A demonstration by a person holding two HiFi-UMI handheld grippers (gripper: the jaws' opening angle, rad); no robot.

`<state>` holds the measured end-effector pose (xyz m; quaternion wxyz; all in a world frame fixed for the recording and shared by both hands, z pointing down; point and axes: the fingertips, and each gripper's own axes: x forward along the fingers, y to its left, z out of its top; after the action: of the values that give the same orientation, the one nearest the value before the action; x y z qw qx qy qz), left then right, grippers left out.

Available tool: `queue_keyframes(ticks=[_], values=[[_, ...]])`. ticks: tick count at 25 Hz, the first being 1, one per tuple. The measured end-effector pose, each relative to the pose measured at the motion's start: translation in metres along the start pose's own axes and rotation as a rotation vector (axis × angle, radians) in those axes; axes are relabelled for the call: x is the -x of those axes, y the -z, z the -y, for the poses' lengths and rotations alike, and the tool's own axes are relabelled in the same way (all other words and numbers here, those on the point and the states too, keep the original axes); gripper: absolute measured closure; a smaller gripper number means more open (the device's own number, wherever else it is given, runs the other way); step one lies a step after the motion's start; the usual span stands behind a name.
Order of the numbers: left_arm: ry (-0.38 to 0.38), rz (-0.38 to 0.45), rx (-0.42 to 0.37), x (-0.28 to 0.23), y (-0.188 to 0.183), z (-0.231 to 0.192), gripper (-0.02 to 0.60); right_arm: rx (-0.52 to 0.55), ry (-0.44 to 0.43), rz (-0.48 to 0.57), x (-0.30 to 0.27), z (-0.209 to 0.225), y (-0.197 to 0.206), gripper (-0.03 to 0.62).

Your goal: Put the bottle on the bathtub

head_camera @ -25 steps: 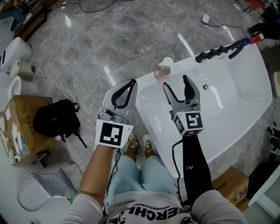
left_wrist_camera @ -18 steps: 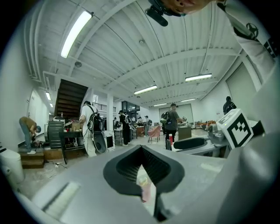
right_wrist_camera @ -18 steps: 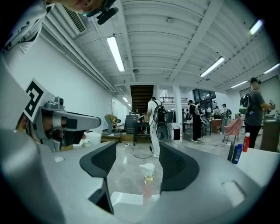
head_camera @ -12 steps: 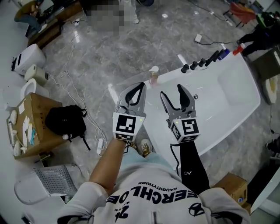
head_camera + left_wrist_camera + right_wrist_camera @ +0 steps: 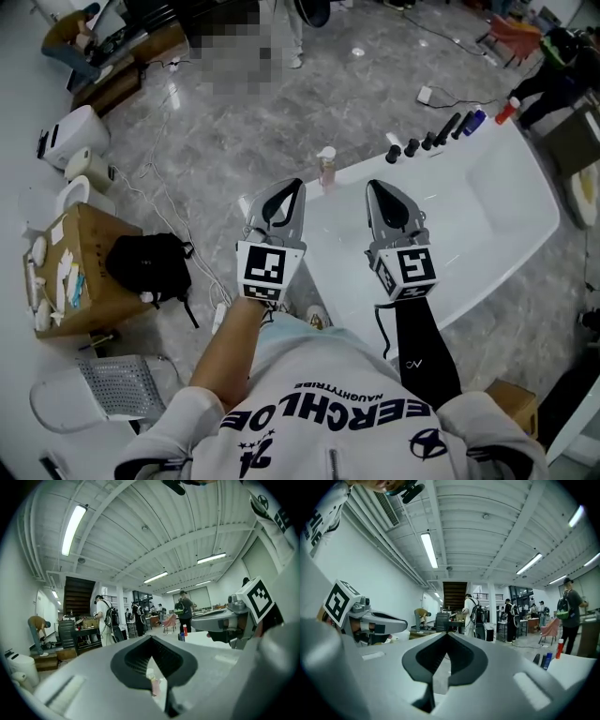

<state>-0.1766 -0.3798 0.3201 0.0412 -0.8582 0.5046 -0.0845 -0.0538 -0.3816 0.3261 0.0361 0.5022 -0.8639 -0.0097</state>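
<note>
A small pink bottle (image 5: 326,169) with a white pump cap stands upright on the near-left corner rim of the white bathtub (image 5: 487,220). Both grippers are held side by side, short of the bottle and apart from it. My left gripper (image 5: 296,184) is shut and empty, over the floor just left of the tub edge. My right gripper (image 5: 372,186) is shut and empty, over the tub's basin. In the left gripper view the bottle (image 5: 153,684) shows small through the gap behind the shut jaws of the left gripper (image 5: 151,637). The right gripper (image 5: 447,633) has its jaws closed tip to tip.
Several dark bottles (image 5: 427,142), a blue one (image 5: 475,121) and a red one (image 5: 507,111) line the tub's far rim. A cardboard box (image 5: 58,272), black bag (image 5: 148,263), white toilets (image 5: 80,127), a wire basket (image 5: 108,388) and floor cables (image 5: 159,202) lie at left. People stand farther off.
The right gripper's jaws have closed from open. The head view has pulled back and both grippers have drawn a little away from the bottle, which stays on the rim.
</note>
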Motion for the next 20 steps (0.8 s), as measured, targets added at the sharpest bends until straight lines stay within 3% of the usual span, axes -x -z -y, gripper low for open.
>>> queue_keyframes(ticks=[20], values=[[0.008, 0.05, -0.036, -0.004, -0.021, -0.001, 0.58, 0.026, 0.013, 0.024, -0.001, 0.0, -0.01, 0.565]])
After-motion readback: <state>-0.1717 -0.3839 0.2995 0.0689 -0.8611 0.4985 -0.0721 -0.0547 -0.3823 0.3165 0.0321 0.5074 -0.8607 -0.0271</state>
